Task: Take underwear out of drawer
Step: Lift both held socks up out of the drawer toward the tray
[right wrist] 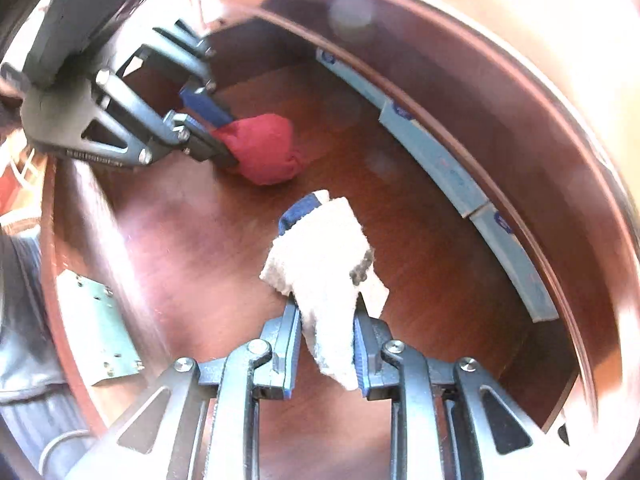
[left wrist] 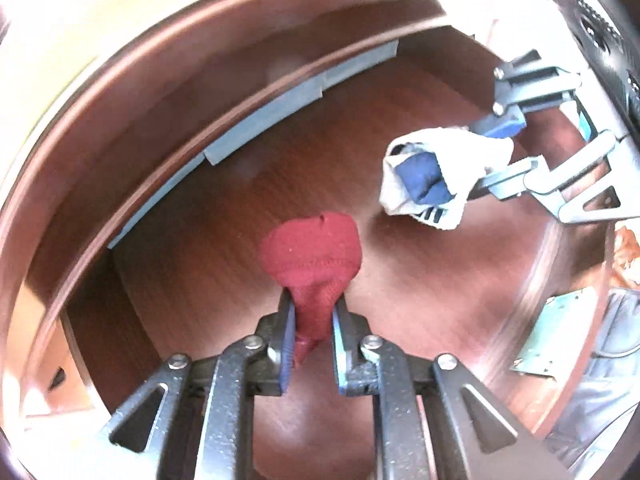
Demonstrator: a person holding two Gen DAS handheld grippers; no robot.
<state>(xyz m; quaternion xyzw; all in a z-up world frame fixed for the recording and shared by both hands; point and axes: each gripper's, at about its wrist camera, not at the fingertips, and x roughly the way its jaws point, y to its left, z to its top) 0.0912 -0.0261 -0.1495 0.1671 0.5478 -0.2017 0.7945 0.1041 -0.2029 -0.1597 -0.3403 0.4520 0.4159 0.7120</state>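
My left gripper (left wrist: 313,312) is shut on a dark red rolled piece of underwear (left wrist: 311,254) and holds it over the brown wooden drawer floor (left wrist: 240,208). My right gripper (right wrist: 327,312) is shut on a white and blue piece of underwear (right wrist: 324,256) over the same floor. In the left wrist view the right gripper (left wrist: 490,156) holds the white and blue piece (left wrist: 424,178) at the right. In the right wrist view the left gripper (right wrist: 218,136) holds the red piece (right wrist: 264,148) at the upper left.
Pale blue flat packets (left wrist: 264,116) stand along the drawer's far wall, also seen in the right wrist view (right wrist: 436,152). A metal bracket (right wrist: 96,328) is fixed on the near drawer wall, also seen in the left wrist view (left wrist: 556,336). The drawer rim (left wrist: 120,72) curves around.
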